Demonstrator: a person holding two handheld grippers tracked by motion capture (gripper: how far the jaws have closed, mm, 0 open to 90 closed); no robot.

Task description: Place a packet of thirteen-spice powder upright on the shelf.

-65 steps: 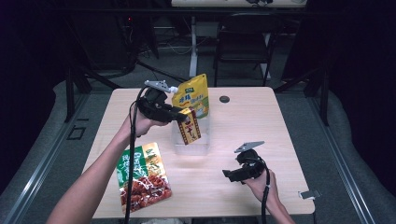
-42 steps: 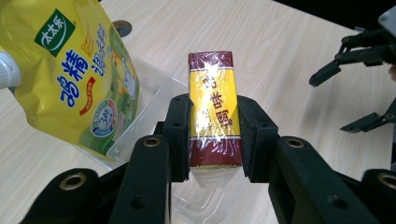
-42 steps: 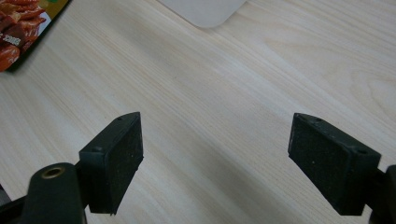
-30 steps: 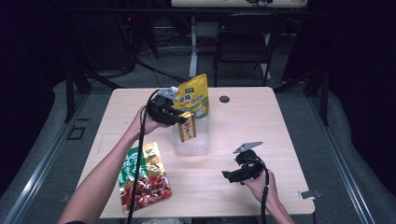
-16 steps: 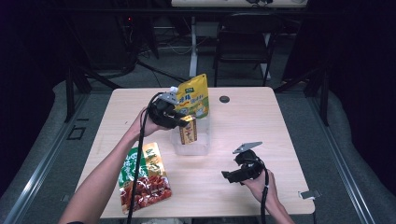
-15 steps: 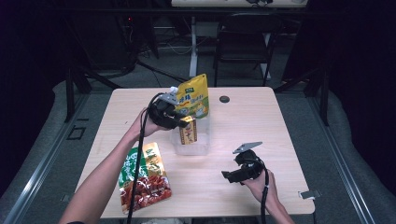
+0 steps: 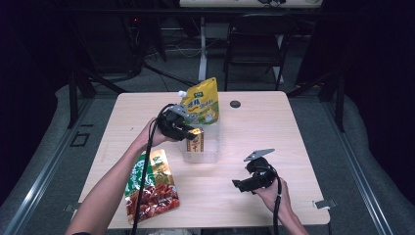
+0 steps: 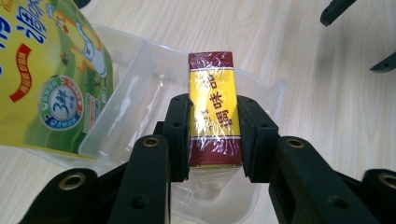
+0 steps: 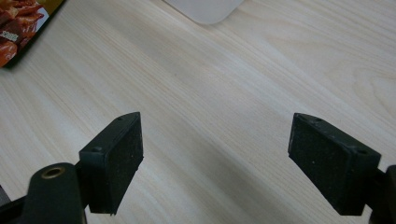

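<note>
Seasoning box (image 8: 214, 109), maroon and yellow, reads "调味品".

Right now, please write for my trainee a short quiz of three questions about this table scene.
1. True or false: the left claw is shut on the red and yellow box.
2. What stands in the clear plastic bin beside that box? A) a yellow pouch B) a bottle C) a cup
3. What lies on the table near the person's left forearm?

Key:
1. True.
2. A, the yellow pouch.
3. A green and red snack bag.
</note>
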